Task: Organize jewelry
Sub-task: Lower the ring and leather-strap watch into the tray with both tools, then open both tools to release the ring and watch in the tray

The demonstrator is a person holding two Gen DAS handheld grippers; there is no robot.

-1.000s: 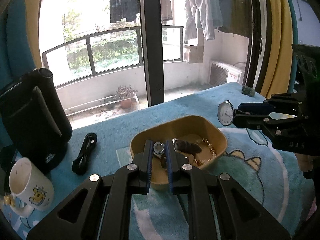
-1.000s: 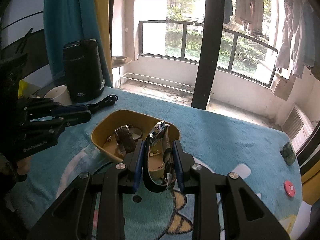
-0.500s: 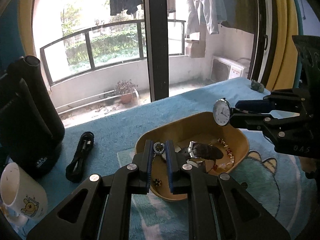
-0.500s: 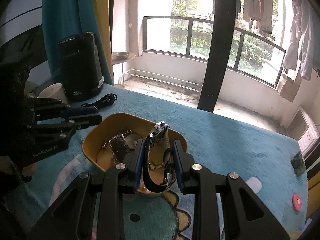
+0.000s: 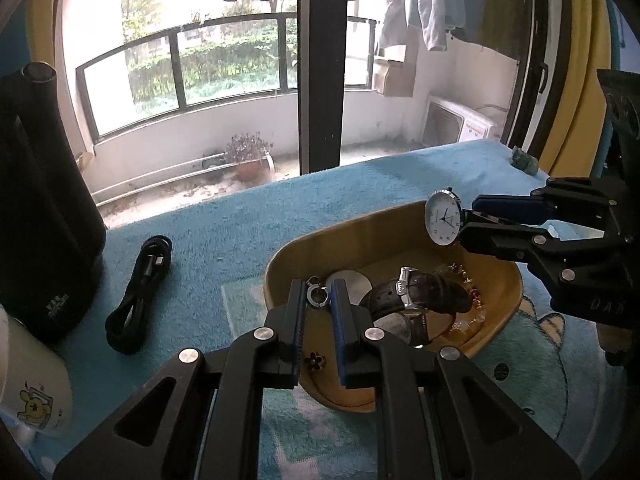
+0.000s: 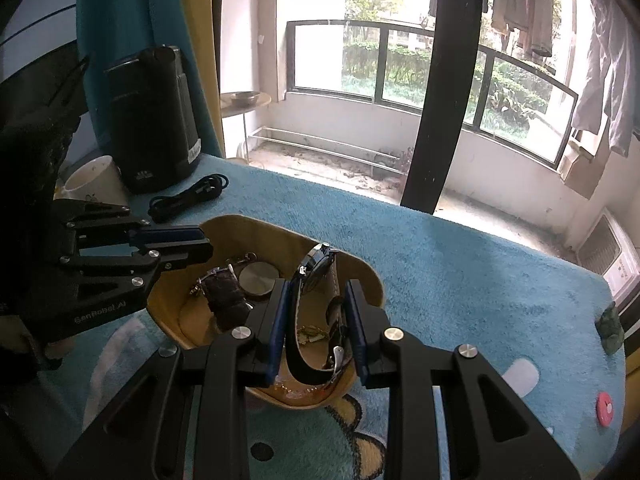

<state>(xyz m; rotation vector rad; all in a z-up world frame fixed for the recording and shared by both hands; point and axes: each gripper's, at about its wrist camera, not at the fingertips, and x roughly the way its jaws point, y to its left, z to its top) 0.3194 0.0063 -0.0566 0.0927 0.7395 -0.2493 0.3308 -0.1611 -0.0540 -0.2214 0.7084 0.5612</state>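
Note:
A yellow-brown bowl (image 5: 304,248) (image 6: 256,232) sits on the blue plush cloth. It holds a brown-strap watch (image 5: 420,292) (image 6: 224,300), a round metal disc (image 6: 258,280), a gold chain (image 5: 468,296) and a small flower piece (image 5: 314,360). My left gripper (image 5: 318,296) is shut on a small silver ring piece (image 5: 317,295) above the bowl. My right gripper (image 6: 316,300) is shut on a white-faced watch (image 5: 442,219) (image 6: 316,268) with a black strap, held over the bowl's right side.
A black kettle (image 5: 36,200) (image 6: 152,120) and a white cartoon mug (image 5: 32,384) (image 6: 94,180) stand at the left. A coiled black cable (image 5: 140,292) (image 6: 188,196) lies beside the bowl. A small green figure (image 6: 610,326) and a red disc (image 6: 604,408) lie at the right.
Both grippers have moved in over the bowl. The right gripper with the white-faced watch has come closer to the bowl; the left still holds the silver piece.

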